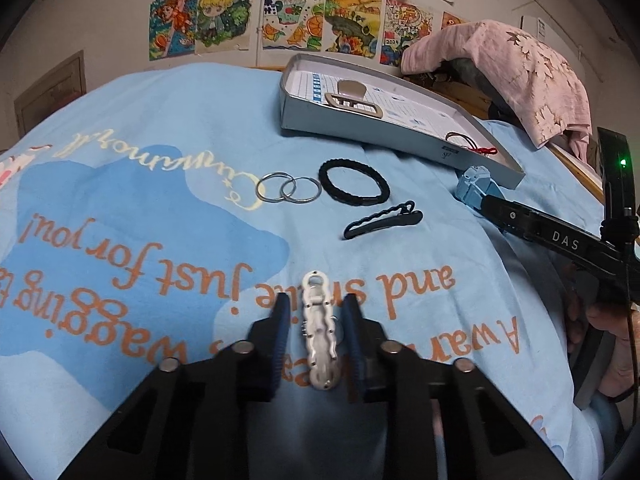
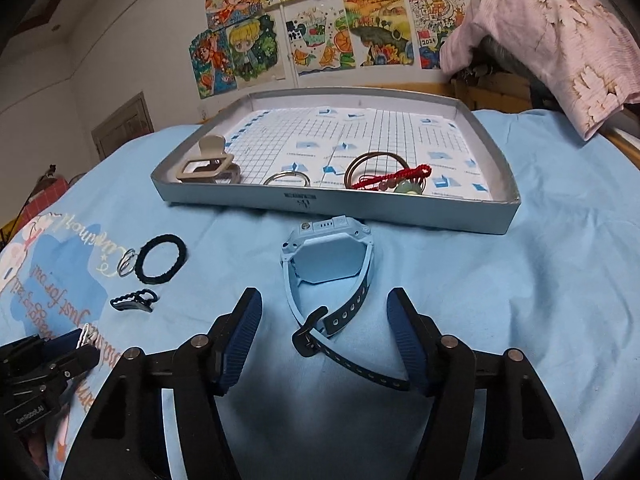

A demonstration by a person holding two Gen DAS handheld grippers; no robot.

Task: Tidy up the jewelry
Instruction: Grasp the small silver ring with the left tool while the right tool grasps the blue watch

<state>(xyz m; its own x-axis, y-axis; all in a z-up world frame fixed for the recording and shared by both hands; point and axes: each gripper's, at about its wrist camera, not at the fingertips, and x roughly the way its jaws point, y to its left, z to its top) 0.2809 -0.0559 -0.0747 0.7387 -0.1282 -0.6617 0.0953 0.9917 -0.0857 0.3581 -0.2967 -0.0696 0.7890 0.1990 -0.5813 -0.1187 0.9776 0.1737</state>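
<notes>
A white wavy hair clip [image 1: 318, 330] lies on the blue cloth between the fingers of my left gripper [image 1: 316, 308], which is open around it. A black bracelet [image 1: 354, 182], two steel rings [image 1: 287, 189] and a black hair clip [image 1: 382, 220] lie beyond it. My right gripper [image 2: 324, 308] is open, its fingers on either side of a light blue watch [image 2: 328, 258] and its strap. The grey tray [image 2: 340, 204] beyond holds a beige claw clip [image 2: 208, 164], a ring [image 2: 287, 179], a bangle and a red cord bracelet [image 2: 394, 178].
The blue cloth [image 2: 540, 280] covers the table. A pink cloth [image 2: 560, 40] drapes over things at the back right. Drawings hang on the wall behind. My left gripper shows at the lower left of the right wrist view [image 2: 48, 364].
</notes>
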